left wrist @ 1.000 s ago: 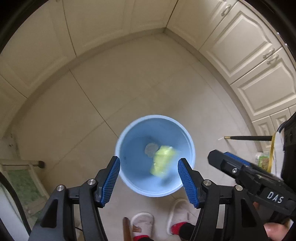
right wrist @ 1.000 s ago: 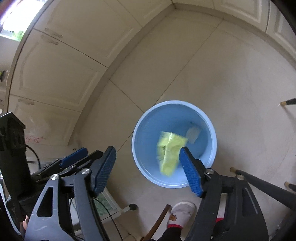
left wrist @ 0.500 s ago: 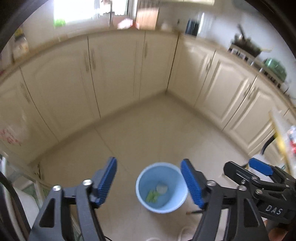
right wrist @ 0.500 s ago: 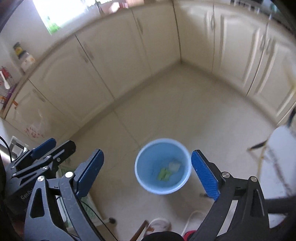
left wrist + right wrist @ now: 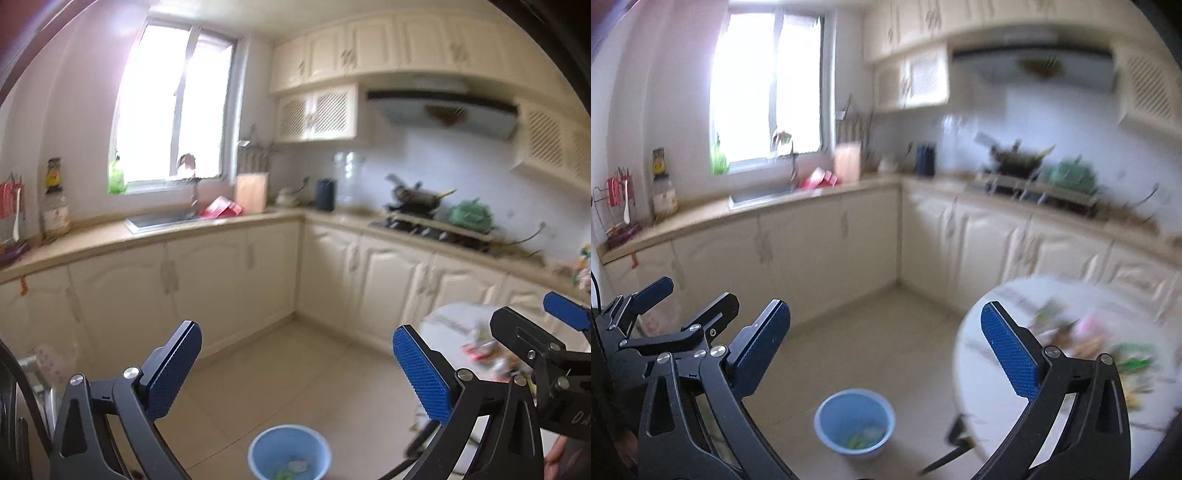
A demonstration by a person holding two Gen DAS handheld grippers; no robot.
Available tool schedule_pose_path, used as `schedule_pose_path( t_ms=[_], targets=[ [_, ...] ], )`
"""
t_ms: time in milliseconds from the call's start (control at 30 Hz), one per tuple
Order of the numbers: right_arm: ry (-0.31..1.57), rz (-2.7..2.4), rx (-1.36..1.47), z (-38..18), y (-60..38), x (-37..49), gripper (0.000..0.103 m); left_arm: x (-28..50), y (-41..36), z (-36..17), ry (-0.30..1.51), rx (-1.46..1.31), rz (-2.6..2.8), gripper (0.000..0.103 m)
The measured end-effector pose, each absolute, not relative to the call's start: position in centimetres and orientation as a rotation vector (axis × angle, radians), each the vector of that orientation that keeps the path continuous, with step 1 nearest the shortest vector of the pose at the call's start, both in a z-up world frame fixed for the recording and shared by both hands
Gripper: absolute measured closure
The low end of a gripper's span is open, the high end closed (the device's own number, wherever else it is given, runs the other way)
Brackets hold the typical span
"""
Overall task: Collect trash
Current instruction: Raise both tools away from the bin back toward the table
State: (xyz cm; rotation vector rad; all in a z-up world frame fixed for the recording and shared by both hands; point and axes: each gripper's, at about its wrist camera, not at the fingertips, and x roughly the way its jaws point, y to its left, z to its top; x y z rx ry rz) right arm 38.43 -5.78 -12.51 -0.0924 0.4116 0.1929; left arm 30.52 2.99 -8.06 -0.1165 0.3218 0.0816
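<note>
A light blue bucket stands on the tiled floor, with a yellow-green wrapper and a pale scrap inside; it also shows in the right wrist view. My left gripper is open and empty, raised well above the bucket. My right gripper is open and empty too, level with the left one. A round white table at the right carries several blurred pieces of trash; it also shows in the left wrist view.
Cream cabinets line the walls with a sink under the window and a stove at the right. A dark table leg slants down near the bucket.
Both grippers have tilted up and risen away from the bucket. The view went from looking straight down into it to facing the kitchen. The wrapper now lies in the bucket.
</note>
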Motion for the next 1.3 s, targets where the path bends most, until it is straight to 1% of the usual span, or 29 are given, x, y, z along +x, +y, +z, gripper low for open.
schedule_pose_path(
  t_ms=[133, 167, 233, 267, 333, 400, 500, 633, 700, 933, 1033, 1133, 1233, 1300],
  targets=[
    [0.295, 0.126, -0.130, -7.9, -6.8, 33.1, 0.000, 27.3, 1.9, -6.2, 0.229, -0.101, 0.066, 0.001],
    [0.274, 0.107, -0.136, -7.2, -7.1, 32.1, 0.000, 25.5, 3.3, -6.5, 0.210, -0.100, 0.059, 0.001],
    [0.238, 0.082, -0.136, -6.0, -7.8, 30.1, 0.000, 20.9, 2.9, -7.1, 0.169, -0.102, 0.053, 0.001],
    [0.227, 0.071, -0.134, -5.7, -8.2, 29.4, 0.000, 16.4, 2.9, -8.6, 0.154, -0.095, 0.053, 0.001],
    [0.209, 0.048, -0.122, -5.1, -9.2, 27.9, 0.000, 14.2, 1.8, -9.2, 0.125, -0.086, 0.031, 0.001],
    [0.192, 0.029, -0.114, -4.5, -10.1, 26.7, 0.000, 9.7, 1.1, -12.0, 0.099, -0.070, 0.020, 0.001],
    [0.174, 0.001, -0.103, -4.4, -11.4, 25.4, 0.000, 6.3, 0.9, -13.4, 0.081, -0.051, 0.005, 0.001],
    [0.153, -0.042, -0.088, -4.3, -13.6, 24.0, 0.000, 4.5, -0.4, -13.9, 0.066, -0.046, -0.038, 0.001],
    [0.147, -0.068, -0.082, -4.2, -14.7, 23.5, 0.000, 4.1, -0.3, -13.1, 0.059, -0.039, -0.052, 0.001],
    [0.137, -0.173, -0.055, -4.4, -19.1, 22.4, 0.000, 6.6, -2.6, -11.9, 0.052, -0.008, -0.117, 0.001],
    [0.145, -0.214, -0.035, -4.8, -21.3, 22.5, 0.000, 9.7, -4.3, -10.7, 0.062, 0.020, -0.141, 0.001],
    [0.163, -0.246, -0.012, -5.3, -23.9, 23.0, 0.000, 11.7, -5.8, -10.9, 0.090, 0.060, -0.171, 0.001],
    [0.199, -0.273, 0.011, -6.4, -26.1, 24.1, 0.000, 14.3, -6.8, -12.0, 0.150, 0.085, -0.203, 0.001],
    [0.226, -0.293, 0.022, -7.2, -27.5, 25.0, 0.000, 17.2, -7.2, -11.1, 0.186, 0.092, -0.209, 0.001]
  ],
)
